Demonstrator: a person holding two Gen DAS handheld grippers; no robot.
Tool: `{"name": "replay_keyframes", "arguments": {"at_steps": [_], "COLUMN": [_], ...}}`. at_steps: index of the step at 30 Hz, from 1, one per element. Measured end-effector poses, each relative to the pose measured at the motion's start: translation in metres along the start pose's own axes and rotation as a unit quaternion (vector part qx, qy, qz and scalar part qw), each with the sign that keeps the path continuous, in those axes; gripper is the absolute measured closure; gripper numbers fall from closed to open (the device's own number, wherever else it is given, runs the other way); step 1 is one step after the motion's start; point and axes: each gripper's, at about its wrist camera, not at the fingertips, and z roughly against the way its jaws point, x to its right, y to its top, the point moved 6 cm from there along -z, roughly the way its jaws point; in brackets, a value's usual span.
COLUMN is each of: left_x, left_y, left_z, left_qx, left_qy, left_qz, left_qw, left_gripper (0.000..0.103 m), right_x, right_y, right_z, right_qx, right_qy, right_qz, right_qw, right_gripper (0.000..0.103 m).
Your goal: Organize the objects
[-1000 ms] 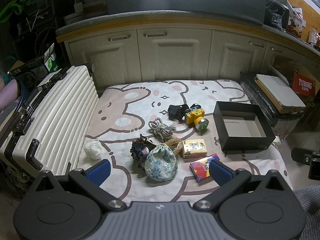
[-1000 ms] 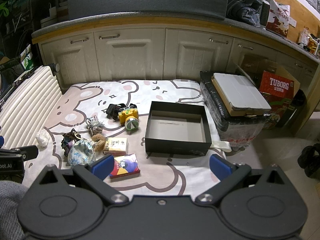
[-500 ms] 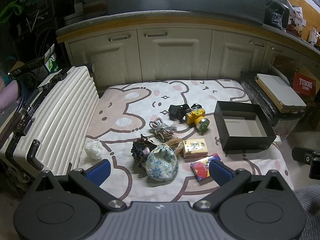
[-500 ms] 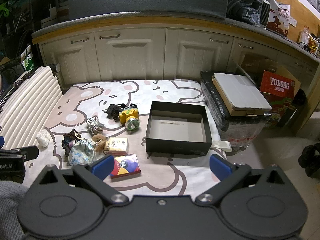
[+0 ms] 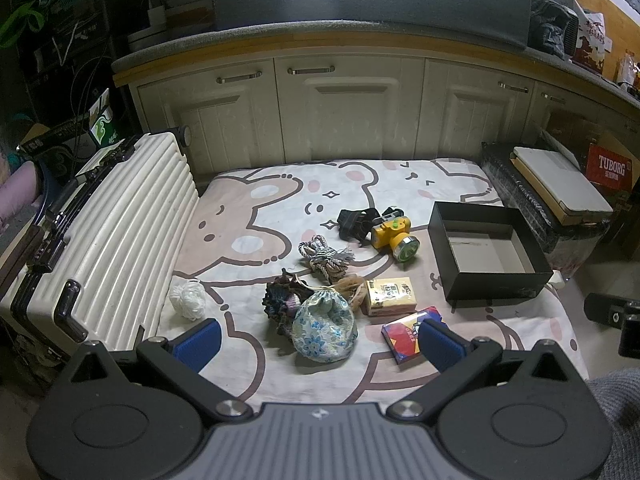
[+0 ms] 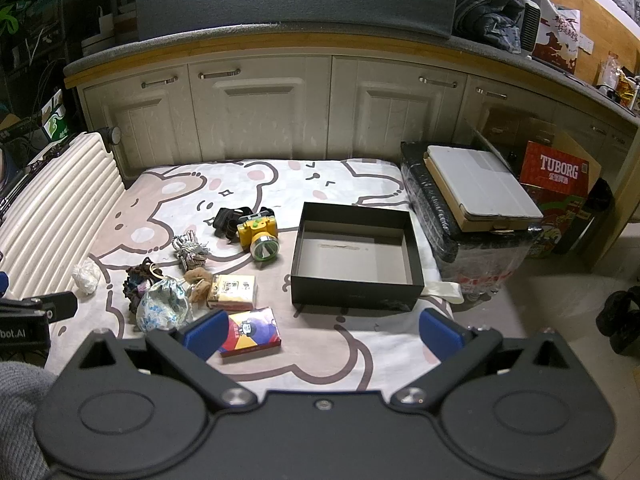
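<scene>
Both hand-held grippers, left (image 5: 318, 338) and right (image 6: 322, 330), are held spread and unloaded above the mat (image 6: 320, 184), where a pouch (image 5: 324, 326) and black box (image 6: 356, 254) are laid.

Left gripper (image 5: 320, 340) is hanging over the near edge of the bear-print blanket (image 5: 260, 216), blue fingers (image 5: 198, 338) spread wide with nothing between them. Straight ahead sits a floral drawstring pouch (image 5: 324, 328) touching a dark knitted bundle (image 5: 282, 300). Right of that: a yellow box (image 5: 392, 296) and a colorful card pack (image 5: 404, 334) (partly behind the right finger). Further back there's a rope coil (image 5: 326, 258), a yellow headlamp (image 5: 394, 236), and an open black box (image 5: 490, 252). White ribbed suitcase (image 5: 108, 232) on the left.
</scene>
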Motion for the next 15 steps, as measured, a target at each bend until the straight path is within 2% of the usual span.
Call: {"name": "replay_keyframes", "arguments": {"at_steps": [15], "left_x": [-0.0004], "left_y": [0.0001], "left_z": [-0.0004], "left_qx": [0.000], "left_qy": [-0.002], "left_qz": [-0.002], "left_qw": [1.0000], "left_gripper": [0.000], "right_x": [0.0000], "right_y": [0.0008], "right_z": [0.0000], "right_qx": [-0.001], "right_qy": [0.000], "right_qz": [0.000], "right_qw": [1.000], "right_gripper": [0.000]}}
